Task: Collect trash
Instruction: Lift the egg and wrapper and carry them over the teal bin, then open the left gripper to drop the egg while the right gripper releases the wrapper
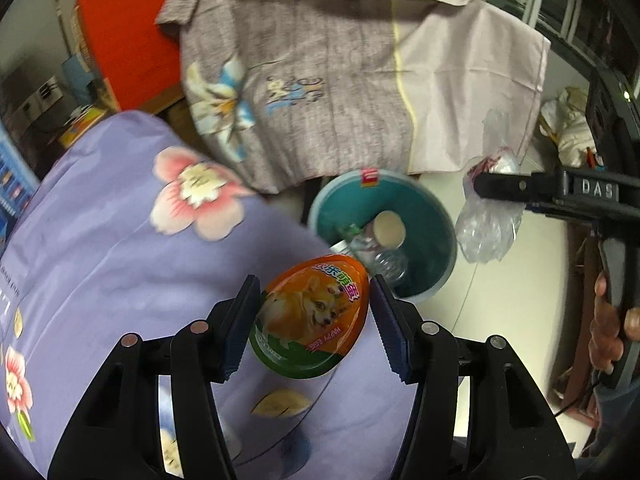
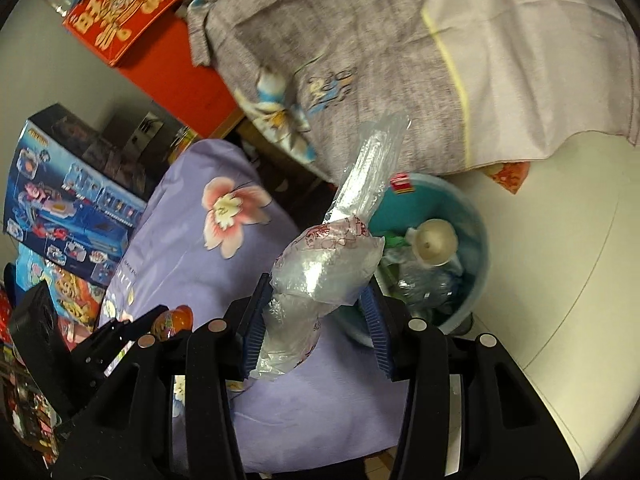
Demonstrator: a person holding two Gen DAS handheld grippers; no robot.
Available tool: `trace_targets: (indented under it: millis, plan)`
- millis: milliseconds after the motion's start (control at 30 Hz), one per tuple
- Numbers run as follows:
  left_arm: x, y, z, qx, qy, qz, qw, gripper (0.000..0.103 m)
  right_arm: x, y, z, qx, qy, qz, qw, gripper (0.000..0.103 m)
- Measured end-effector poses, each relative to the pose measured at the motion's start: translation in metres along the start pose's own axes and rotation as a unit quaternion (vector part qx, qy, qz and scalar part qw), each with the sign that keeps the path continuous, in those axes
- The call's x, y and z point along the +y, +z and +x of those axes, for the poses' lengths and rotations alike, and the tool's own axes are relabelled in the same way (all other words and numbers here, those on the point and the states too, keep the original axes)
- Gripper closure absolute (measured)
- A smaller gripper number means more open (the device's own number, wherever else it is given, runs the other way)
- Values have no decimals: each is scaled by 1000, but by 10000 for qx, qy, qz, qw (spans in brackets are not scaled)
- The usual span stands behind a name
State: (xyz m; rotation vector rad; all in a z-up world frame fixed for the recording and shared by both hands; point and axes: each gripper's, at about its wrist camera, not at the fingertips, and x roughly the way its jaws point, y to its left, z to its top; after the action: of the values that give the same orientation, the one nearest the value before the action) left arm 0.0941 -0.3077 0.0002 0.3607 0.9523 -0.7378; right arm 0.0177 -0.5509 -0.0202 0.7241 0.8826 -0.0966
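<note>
My left gripper (image 1: 314,322) is clamped on an orange egg-shaped pack (image 1: 310,320) printed "HAPPY EGG", above the lilac quilt (image 1: 120,240) near the teal bin (image 1: 436,208), while my right gripper (image 2: 316,320) pinches a crumpled clear plastic bag (image 2: 324,268) beside that bin (image 2: 478,240).

Left gripper (image 1: 316,320) holds egg package (image 1: 310,318) over quilt (image 1: 120,248), bin (image 1: 382,236) just beyond. Right gripper (image 2: 316,316) holds plastic bag (image 2: 320,276) near bin's edge. Bottles (image 1: 380,248) lie inside bin. Draped sheet (image 1: 320,80) hangs behind; toy boxes (image 2: 72,200) far left.
</note>
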Motion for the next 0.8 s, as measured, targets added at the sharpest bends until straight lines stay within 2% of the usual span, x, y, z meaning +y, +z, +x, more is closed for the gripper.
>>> trace_targets:
  millis: [267, 633, 800]
  plan:
    - [-33, 25, 42, 218, -143, 297, 9992, 45, -51, 4, 17, 141, -147, 469, 9987, 58]
    - [-56, 46, 103, 639, -511, 120, 9966, 44, -78, 13, 35, 414, -365, 620, 9965, 58]
    - [-54, 47, 116, 734, -518, -49, 9959, 26, -82, 19, 42, 500, -462, 579, 9960, 58]
